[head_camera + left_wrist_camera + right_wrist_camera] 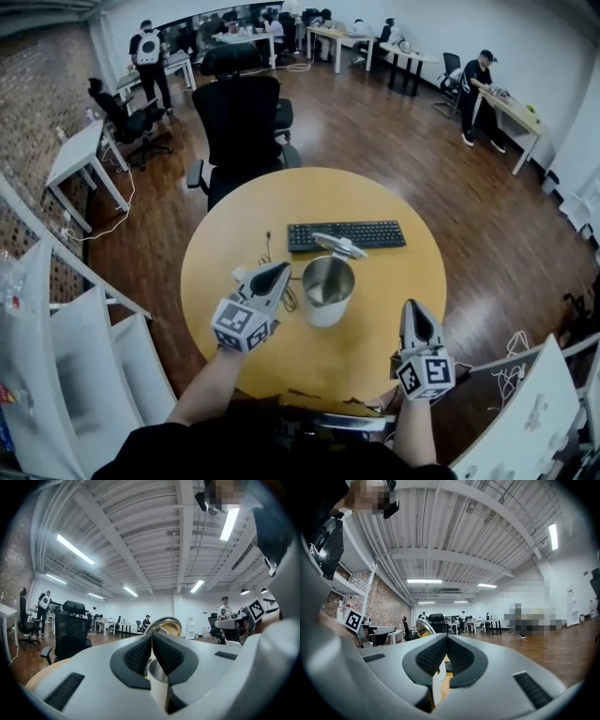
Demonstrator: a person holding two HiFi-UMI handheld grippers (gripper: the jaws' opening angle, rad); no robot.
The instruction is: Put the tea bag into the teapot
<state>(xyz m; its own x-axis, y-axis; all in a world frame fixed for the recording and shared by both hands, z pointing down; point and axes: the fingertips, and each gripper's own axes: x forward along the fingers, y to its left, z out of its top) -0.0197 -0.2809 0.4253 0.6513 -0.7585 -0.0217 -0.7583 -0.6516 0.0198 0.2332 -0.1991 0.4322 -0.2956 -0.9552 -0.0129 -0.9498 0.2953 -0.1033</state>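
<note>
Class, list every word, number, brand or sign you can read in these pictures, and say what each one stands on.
No words or numbers can be read anywhere.
On the keyboard, the key legends are too small to read.
The marker cubes on the grippers show black-and-white square patterns only, no letters.
On the teapot, no label or brand shows.

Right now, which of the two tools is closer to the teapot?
The left tool: its tip is right beside the steel teapot, while the right tool is well apart, near the edge of the table.
</note>
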